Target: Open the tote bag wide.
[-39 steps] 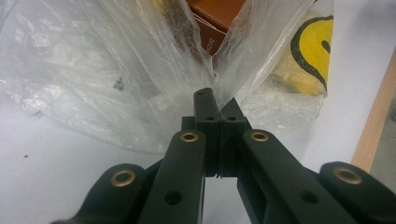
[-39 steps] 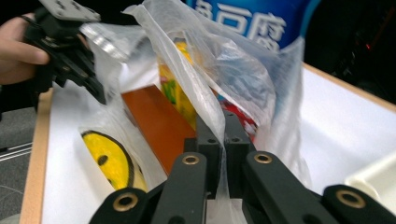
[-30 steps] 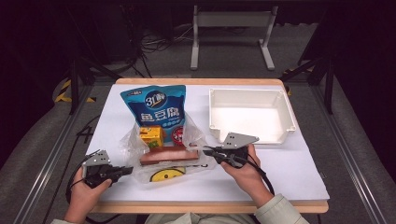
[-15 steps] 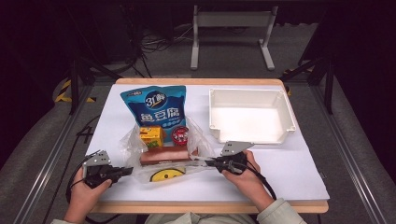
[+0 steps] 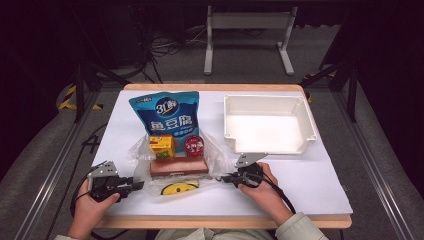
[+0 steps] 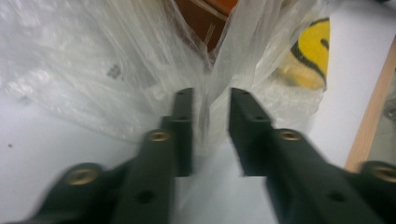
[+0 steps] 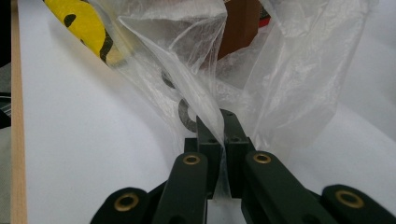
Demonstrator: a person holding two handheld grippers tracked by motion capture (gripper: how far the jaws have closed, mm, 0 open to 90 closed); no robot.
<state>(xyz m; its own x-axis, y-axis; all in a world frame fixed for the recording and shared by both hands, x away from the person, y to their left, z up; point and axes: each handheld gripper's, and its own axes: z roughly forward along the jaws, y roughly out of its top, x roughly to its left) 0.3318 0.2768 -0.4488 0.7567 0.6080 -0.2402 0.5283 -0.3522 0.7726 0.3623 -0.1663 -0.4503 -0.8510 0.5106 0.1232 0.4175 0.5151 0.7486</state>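
From the high view, a clear plastic bag [image 5: 175, 160] lies spread on the table [image 5: 300, 180] below the blue pouch [image 5: 167, 112], with a brown box [image 5: 179, 166], yellow carton [image 5: 162, 146] and red tin [image 5: 193, 145] on it; the white bin [image 5: 270, 122] stands empty, so the real work seems barely started. In the left gripper view, the left gripper [image 6: 210, 116] has just been opening, film standing between its parted jaws, released. In the right gripper view, the right gripper [image 7: 219, 128] is clenched on the bag's edge.
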